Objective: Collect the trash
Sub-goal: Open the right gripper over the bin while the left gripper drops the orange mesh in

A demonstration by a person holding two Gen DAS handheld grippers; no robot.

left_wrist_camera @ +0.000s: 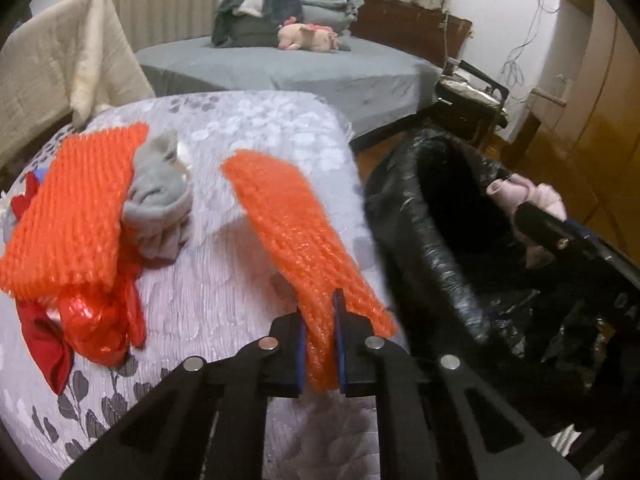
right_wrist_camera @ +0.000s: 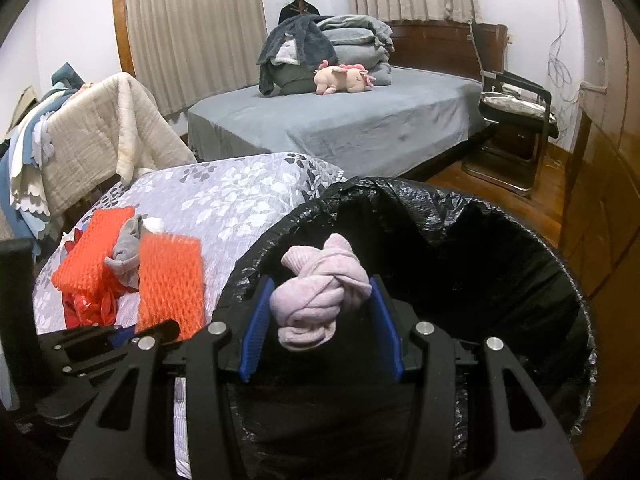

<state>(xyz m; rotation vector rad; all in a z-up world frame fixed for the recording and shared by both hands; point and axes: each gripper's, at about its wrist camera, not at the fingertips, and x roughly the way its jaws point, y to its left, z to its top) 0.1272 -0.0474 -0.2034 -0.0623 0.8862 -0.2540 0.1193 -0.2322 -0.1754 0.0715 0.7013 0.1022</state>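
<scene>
Closest to my left camera, the left hand-held gripper (left_wrist_camera: 320, 344) is closed tight on one end of an orange foam net sleeve (left_wrist_camera: 288, 232), which sticks out forward and is lifted above the floral-covered worktop (left_wrist_camera: 240, 128). Just to its right, the black-lined trash bin (left_wrist_camera: 432, 240) stands beside the worktop's edge.

On my right camera, the right hand-held gripper (right_wrist_camera: 320, 320) sits over the bin's mouth (right_wrist_camera: 520, 240). Its blue-padded jaws are fairly wide apart, with a knotted pale pink sock (right_wrist_camera: 320, 300) between them. I cannot tell whether the pads are pressing the sock or whether it is already loose; the left pad looks close to it, and the right one seems to touch.

Farther along the worktop, a pile of trash remains: a second orange foam net (left_wrist_camera: 72, 216), a crumpled grey sock (left_wrist_camera: 160, 196) leaning against it, and shiny red wrapping (left_wrist_camera: 92, 328) underneath and in front.

Beyond that, a cream blanket (left_wrist_camera: 60, 60) hangs over something at the left. Then comes a grey bed (right_wrist_camera: 340, 128) with folded bedding and a pink plush toy (right_wrist_camera: 344, 78), and curtains behind.

My judgement: this is the drop-off step. The pink sock needs releasing into the bin, then the left sleeve has to be carried rightward over the liner's rim and let go. After that, the pile remains to be collected.
</scene>
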